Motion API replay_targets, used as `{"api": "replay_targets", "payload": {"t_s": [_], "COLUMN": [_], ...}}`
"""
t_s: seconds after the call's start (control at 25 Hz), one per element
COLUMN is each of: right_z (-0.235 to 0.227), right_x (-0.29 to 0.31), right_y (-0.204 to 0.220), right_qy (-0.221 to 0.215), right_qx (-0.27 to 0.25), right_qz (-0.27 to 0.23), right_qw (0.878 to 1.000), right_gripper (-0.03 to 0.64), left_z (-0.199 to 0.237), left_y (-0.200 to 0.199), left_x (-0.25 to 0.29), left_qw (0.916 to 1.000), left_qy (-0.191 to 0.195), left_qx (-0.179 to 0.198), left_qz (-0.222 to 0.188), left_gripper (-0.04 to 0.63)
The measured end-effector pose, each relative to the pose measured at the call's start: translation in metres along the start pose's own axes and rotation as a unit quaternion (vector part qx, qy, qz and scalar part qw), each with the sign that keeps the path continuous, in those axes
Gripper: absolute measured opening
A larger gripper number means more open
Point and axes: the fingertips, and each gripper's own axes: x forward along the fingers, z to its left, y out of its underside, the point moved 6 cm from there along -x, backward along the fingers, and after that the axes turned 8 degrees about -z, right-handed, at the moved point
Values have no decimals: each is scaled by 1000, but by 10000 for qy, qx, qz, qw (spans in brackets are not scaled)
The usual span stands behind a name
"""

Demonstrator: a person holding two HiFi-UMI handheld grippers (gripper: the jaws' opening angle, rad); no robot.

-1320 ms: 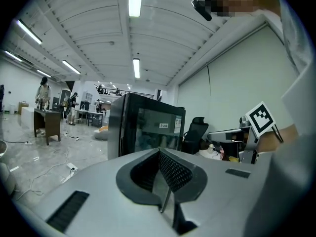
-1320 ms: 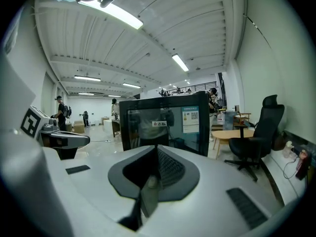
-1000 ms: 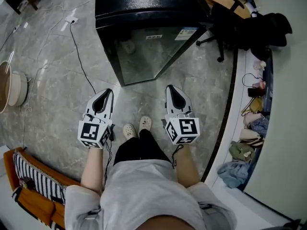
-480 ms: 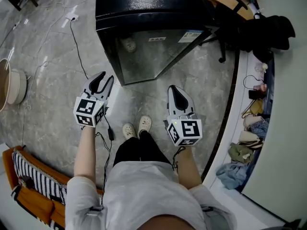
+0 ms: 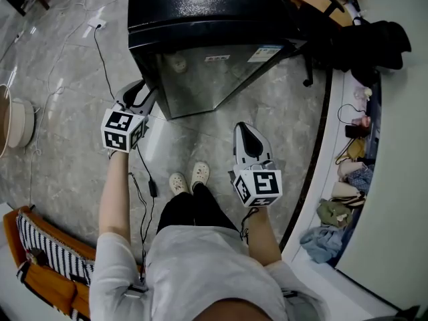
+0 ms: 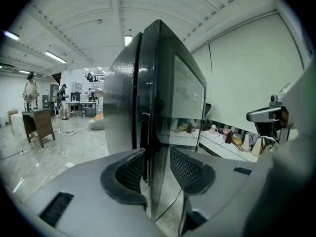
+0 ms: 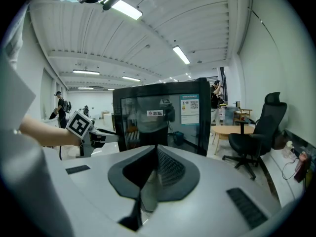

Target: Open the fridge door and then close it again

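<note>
Slippage is my main worry in the head view: my left gripper, its jaws spread wide and just opened, hovers at the front left corner of the fridge. The fridge stands on the floor ahead of my shoes, with its door apparently shut. If I close on too thin a lip, the pads may skid off, or the pull may drag the whole cabinet. A black cable trails over the floor beside that corner and could snag. My right gripper hangs back with its jaws together, holding nothing. In the left gripper view, the door edge lines up in the gap of the left gripper, but neither pad touches it; come in crooked and I would knock the glass. In the right gripper view, the right gripper is pinched closed and well short of the fridge. An office chair and a wooden table crowd the fridge's far side, and a wide swing could meet them.
</note>
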Motion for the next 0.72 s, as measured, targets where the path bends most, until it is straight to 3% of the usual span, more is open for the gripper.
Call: {"api": "replay_targets", "payload": {"t_s": [0.28,0.48,0.72], "right_z": [-7,-6,-8], "right_x": [4,5,0], "right_y": [-1,-1,-6], "right_qy": [20,-18,-25], "right_qx": [-5,-10,-26], "right_qz": [9,8,-34], "right_qw": [10000,10000,10000], "right_gripper": [25,25,25], "left_z": [2,-1,-3], "left_y": [0,-4,-6], "left_x": [9,9,7], "left_qw": [10000,9997,9992], "left_qy": [-49,-9,-171], "left_qx": [20,-238,-251], "left_qz": [9,92,245], "left_gripper": [135,119,109]}}
